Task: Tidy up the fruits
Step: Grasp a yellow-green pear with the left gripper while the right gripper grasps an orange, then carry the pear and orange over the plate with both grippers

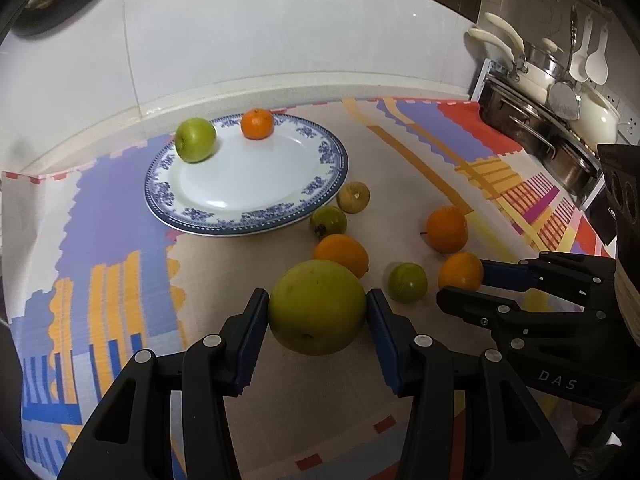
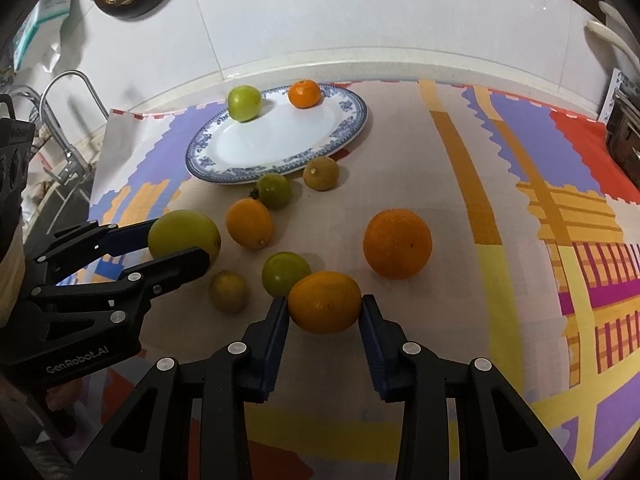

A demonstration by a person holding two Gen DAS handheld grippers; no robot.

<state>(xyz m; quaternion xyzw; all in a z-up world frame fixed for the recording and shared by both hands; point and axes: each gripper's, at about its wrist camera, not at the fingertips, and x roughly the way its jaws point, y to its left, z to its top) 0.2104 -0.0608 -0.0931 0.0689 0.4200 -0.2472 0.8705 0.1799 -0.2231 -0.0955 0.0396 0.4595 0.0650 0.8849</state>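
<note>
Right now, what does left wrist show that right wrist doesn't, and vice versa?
Left wrist only: the rack of pots and hanging utensils at the right edge. Right wrist only: the sink faucet at the left, plus a small yellow-green fruit near the left gripper. Both: the blue-rimmed plate carrying a green apple and a tangerine, the left gripper clamping a large green apple, the right gripper clamping an orange.

I'm in a home kitchen. Pots [image 1: 532,128] and hanging ladles [image 1: 596,60] crowd a rack to my right. A sink faucet [image 2: 60,120] stands left, against white wall tiles [image 1: 280,28].
</note>
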